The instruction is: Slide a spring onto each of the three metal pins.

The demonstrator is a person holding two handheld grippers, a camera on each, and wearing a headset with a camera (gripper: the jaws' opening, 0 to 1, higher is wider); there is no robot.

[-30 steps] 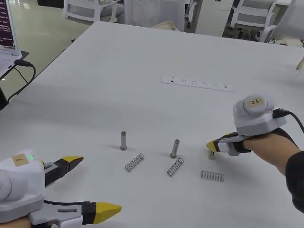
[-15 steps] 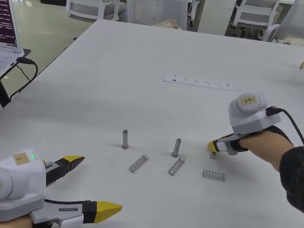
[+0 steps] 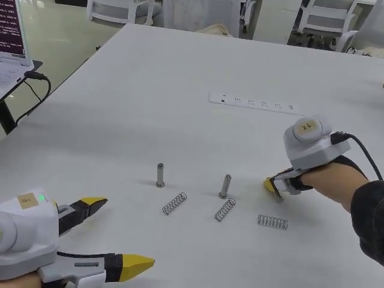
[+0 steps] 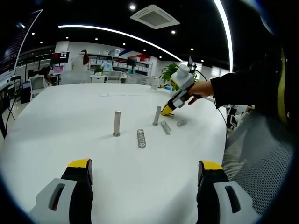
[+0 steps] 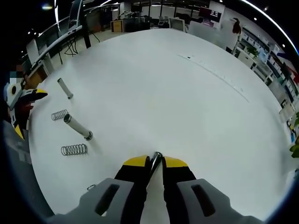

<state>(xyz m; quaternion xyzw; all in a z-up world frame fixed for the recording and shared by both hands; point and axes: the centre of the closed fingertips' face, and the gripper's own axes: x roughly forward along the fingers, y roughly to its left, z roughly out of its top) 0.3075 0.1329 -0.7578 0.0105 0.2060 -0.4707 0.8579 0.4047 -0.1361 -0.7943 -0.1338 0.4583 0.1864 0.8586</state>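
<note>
Evidently the right tongs [image 3: 271,186] are pinched shut on the third pin [image 5: 156,159], tips down at the surface [image 3: 180,108]; the left tongs [image 3: 120,232] hang wide open and empty, close to the person; the left pin [image 3: 160,175] and middle pin [image 3: 225,186] stand upright and bare; the left spring [image 3: 174,203] and middle spring [image 3: 225,209] lie flat before them; the right spring [image 3: 272,222] lies just beside the right tongs on the person's side, its long axis flat across the surface, not in line with any pin; the left tongs are well apart from it.
</note>
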